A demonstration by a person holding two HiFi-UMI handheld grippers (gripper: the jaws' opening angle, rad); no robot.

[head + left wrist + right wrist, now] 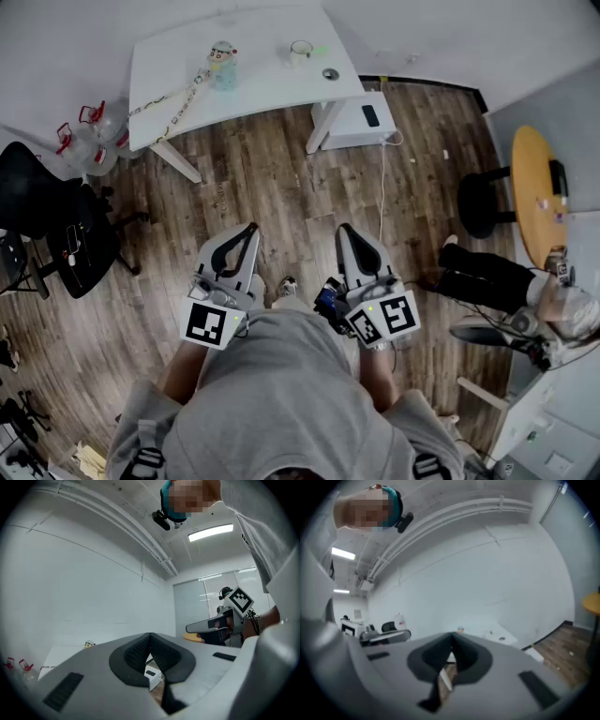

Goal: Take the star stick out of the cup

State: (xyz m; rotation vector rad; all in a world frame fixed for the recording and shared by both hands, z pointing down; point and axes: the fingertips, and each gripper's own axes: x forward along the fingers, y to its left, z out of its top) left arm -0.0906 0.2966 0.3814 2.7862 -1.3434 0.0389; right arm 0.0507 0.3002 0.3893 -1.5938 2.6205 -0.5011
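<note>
A white cup (pixel 300 52) stands on the white table (pixel 262 84) far ahead of me in the head view. A pale green piece (pixel 322 50) pokes out at the cup's right; it is too small to tell whether it is the star stick. My left gripper (pixel 251 228) and right gripper (pixel 341 229) are held close to my body over the wooden floor, well short of the table. In the left gripper view the left gripper (pixel 150 635) has its tips together with nothing between them. The right gripper (pixel 452 635) in its own view is likewise shut and empty.
Also on the table are a cartoon-figure container (pixel 223 64), a beaded string (pixel 173 103) and a small round disc (pixel 330 73). A white box (pixel 361 117) sits beside the table leg. A black office chair (pixel 37 216) and bottles (pixel 89 136) stand left; a round yellow table (pixel 534 197) and black stool (pixel 478 202) right.
</note>
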